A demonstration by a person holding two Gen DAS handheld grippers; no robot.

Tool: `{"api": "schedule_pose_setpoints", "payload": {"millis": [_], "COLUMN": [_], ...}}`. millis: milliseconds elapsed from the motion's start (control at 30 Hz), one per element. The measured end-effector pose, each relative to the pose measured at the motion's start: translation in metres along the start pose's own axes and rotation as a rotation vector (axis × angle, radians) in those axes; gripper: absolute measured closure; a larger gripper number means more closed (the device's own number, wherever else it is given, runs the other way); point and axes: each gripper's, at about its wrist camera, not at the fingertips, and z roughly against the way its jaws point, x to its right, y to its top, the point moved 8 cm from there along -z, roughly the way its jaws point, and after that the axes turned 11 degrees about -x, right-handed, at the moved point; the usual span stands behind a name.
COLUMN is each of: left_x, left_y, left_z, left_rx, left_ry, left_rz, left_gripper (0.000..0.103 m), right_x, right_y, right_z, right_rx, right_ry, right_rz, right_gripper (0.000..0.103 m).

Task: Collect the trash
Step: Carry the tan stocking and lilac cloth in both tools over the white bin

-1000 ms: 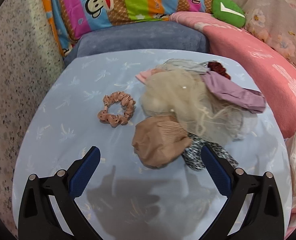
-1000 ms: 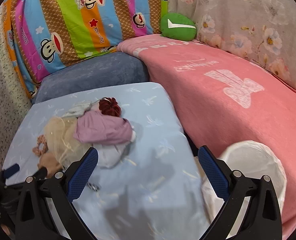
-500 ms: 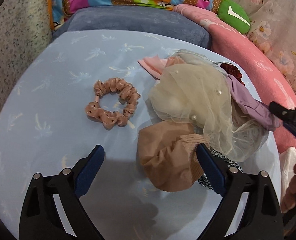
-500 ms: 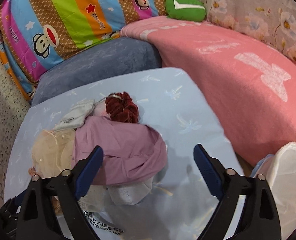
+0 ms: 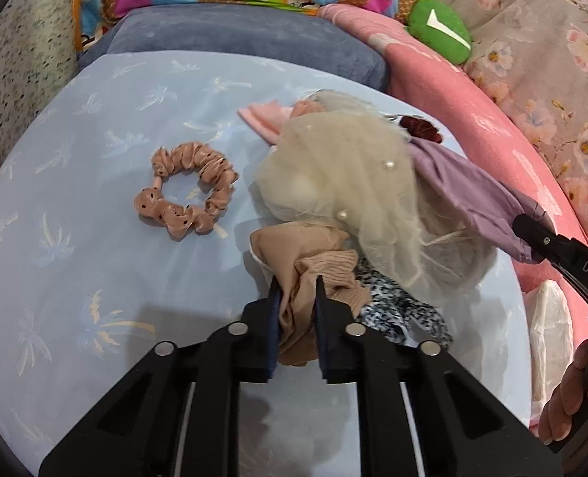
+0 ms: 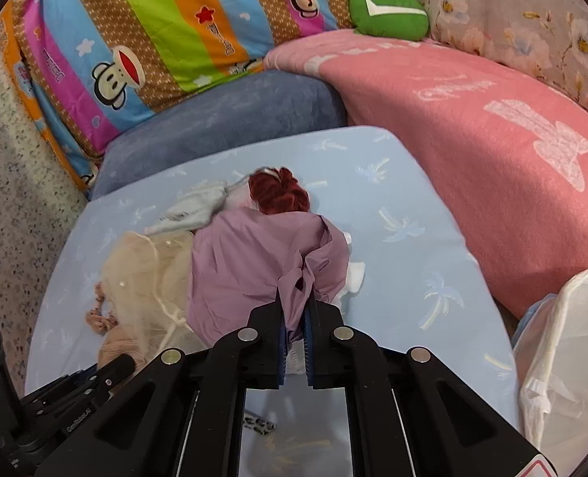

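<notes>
A heap of cloth scraps lies on the light blue table [image 5: 75,238]. My left gripper [image 5: 297,278] is shut on a tan knitted cloth [image 5: 294,250] at the heap's near edge. My right gripper [image 6: 294,298] is shut on a purple cloth [image 6: 246,274], which also shows in the left wrist view [image 5: 465,190]. A cream tulle piece with pearls [image 5: 341,175] lies between them. A dark red scrunchie [image 6: 280,196] sits at the heap's far end. A tan dotted scrunchie [image 5: 186,194] lies alone to the left.
A white bin bag [image 6: 564,357] hangs open off the table's right edge. A pink blanket [image 6: 472,127] covers the sofa to the right. A blue cushion [image 6: 230,119], a striped monkey pillow [image 6: 155,31] and a green cushion [image 6: 389,10] lie behind. A black-and-white patterned scrap [image 5: 389,310] lies under the heap.
Both grippers moved forward into the heap and shut. The left closed on the tan cloth, the right on the purple cloth.
</notes>
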Motion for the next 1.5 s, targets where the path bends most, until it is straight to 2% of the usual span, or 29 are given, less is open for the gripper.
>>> {"api": "schedule_pose_setpoints", "payload": {"millis": [133,400,700,1100,1500], "left_x": [0.013,0.054,0.116,0.207,0.289], "left_y": [0.000,0.001,-0.015,-0.047,-0.076], "left_z": [0.019,0.061,0.095,0.093,0.071], "left_rx": [0.034,0.108,0.173,0.159,0.102], "left_ry": [-0.009,-0.039,-0.075,-0.120,-0.158], "left_rz": [-0.025,-0.094,-0.194,-0.368,-0.529], "left_gripper": [0.095,0.096,0.096,0.096,0.096], "right_x": [0.001,0.011,0.042,0.115,0.194], "right_y": [0.003,0.004,-0.018,-0.058,-0.076], "right_z": [0.034,0.110,0.181,0.242,0.261], "right_rx": [0.049,0.155,0.229,0.289,0.304], "right_ry": [0.007,-0.003,-0.021,-0.098,-0.151], "right_rz": [0.007,0.009,-0.011,-0.074,-0.201], "right_gripper": [0.098,0.098,0.098,0.098,0.098]}}
